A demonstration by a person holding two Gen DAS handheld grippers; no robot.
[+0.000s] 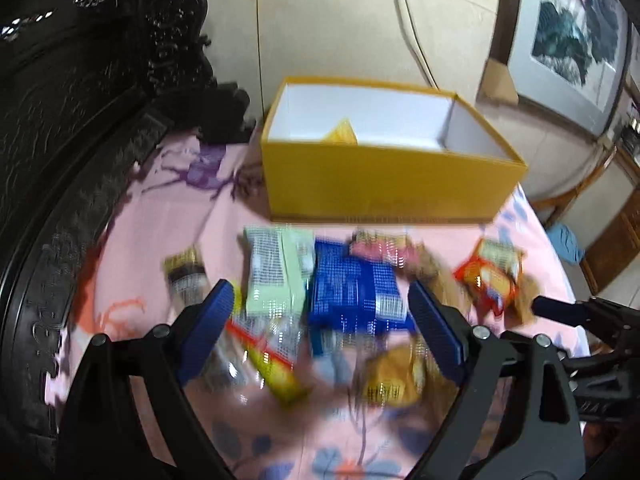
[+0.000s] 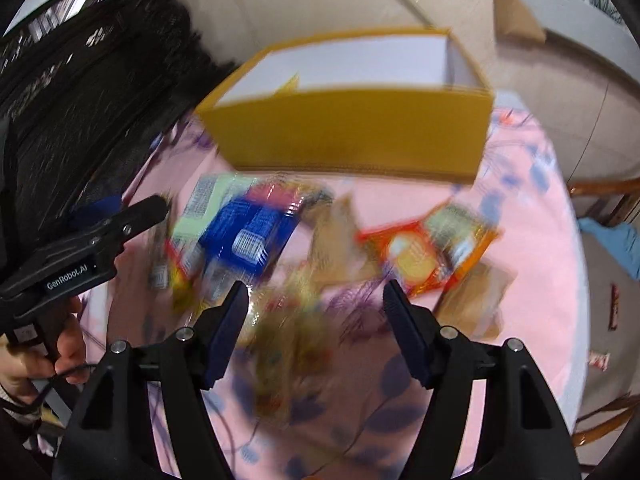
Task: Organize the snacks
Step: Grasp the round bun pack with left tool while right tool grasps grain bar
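The left gripper [image 1: 320, 312] hangs with jaws spread wide and nothing between the pads, over a blue snack packet [image 1: 352, 296] whose long axis runs away toward the yellow box [image 1: 384, 184]. The right gripper [image 2: 314, 308] is also released and holds nothing, above blurred wrappers. An orange packet [image 2: 432, 248] lies slantwise on the pink floral cloth [image 2: 532, 280]. The box stands open-topped behind the pile, long side facing the grippers.
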